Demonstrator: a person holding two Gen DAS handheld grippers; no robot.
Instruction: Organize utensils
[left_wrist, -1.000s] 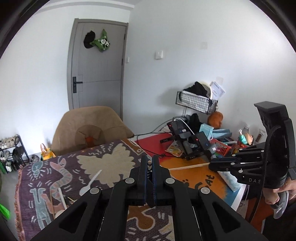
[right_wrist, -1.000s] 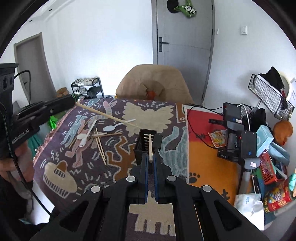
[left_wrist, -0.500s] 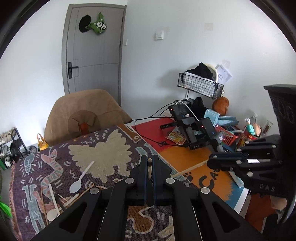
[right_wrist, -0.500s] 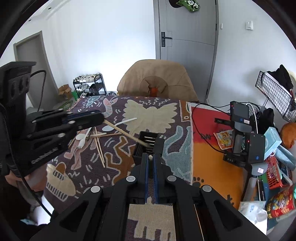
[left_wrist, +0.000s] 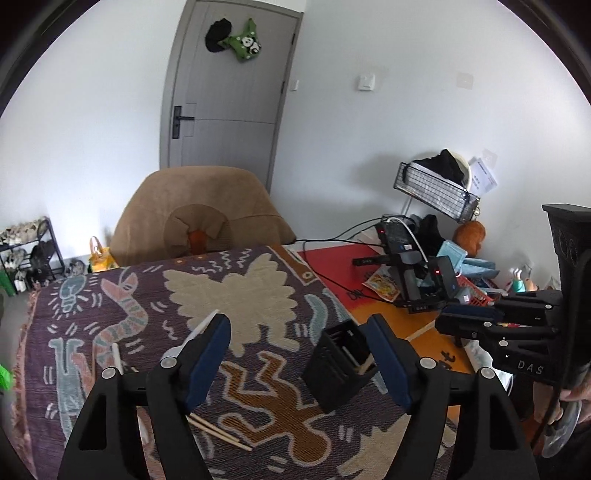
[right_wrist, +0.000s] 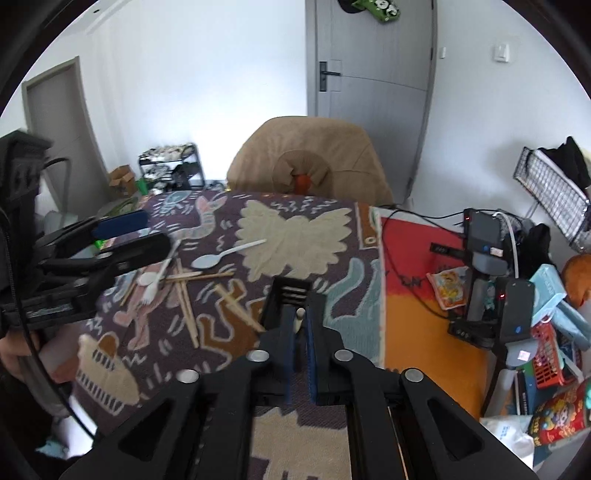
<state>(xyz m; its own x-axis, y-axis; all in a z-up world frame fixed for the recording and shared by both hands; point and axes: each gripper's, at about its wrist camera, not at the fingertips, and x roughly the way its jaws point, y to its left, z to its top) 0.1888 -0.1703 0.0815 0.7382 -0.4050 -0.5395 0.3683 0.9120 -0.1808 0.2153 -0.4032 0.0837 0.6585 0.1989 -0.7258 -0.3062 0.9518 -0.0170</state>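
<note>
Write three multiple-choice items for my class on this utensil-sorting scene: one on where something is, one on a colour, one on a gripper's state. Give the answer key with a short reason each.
1. Where does the white plastic spoon lie?
A. inside the black holder
B. on the patterned cloth
C. on the chair

2. What colour is the utensil holder?
A. black
B. white
C. red

3. How is the left gripper set?
A. shut on a chopstick
B. shut on a spoon
C. open, holding nothing

Answers: 1 B, the spoon rests flat on the patterned cloth, apart from the holder. 2 A, its walls are black in both views. 3 C, its blue-padded fingers stand wide apart with only cloth between; the right gripper pinches a wooden chopstick.
</note>
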